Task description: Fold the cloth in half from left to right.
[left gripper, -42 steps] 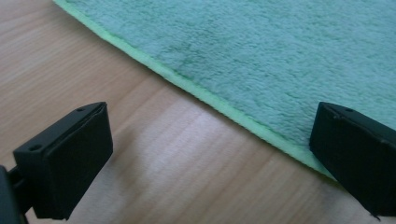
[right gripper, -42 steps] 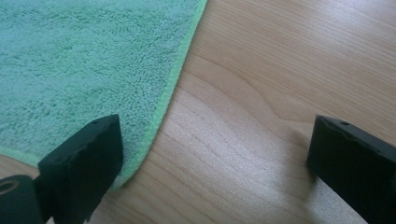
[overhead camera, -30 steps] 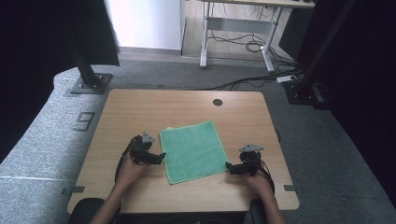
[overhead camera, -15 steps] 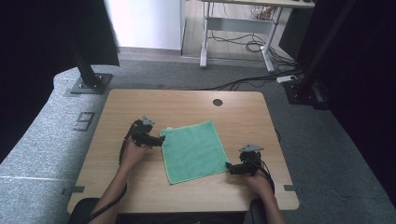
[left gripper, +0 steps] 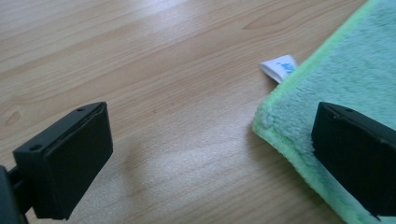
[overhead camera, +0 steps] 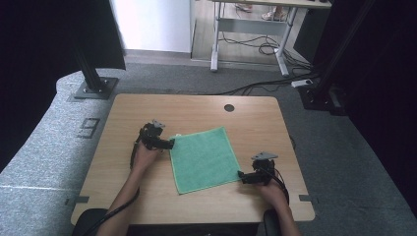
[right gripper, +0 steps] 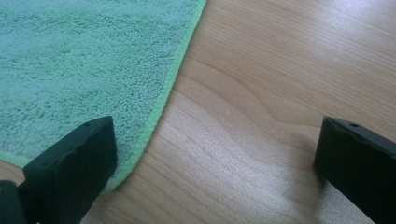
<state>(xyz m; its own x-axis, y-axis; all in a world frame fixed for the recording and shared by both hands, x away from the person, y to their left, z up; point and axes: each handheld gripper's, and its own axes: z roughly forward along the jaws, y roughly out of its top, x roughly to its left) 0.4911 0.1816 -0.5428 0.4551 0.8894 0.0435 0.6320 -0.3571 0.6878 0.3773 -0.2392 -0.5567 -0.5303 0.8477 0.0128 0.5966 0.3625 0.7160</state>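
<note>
a square green microfibre cloth [overhead camera: 204, 158] is spread flat near the middle of the light wooden table [overhead camera: 123, 113]. the left tongs [overhead camera: 169, 145] are held wide open at the cloth's far left corner, where a small white label [left gripper: 280, 66] sticks out from the hem. the right tongs [overhead camera: 241, 175] are likewise spread wide open at the cloth's near right corner, one jaw over the fabric, the other over bare wood
</note>
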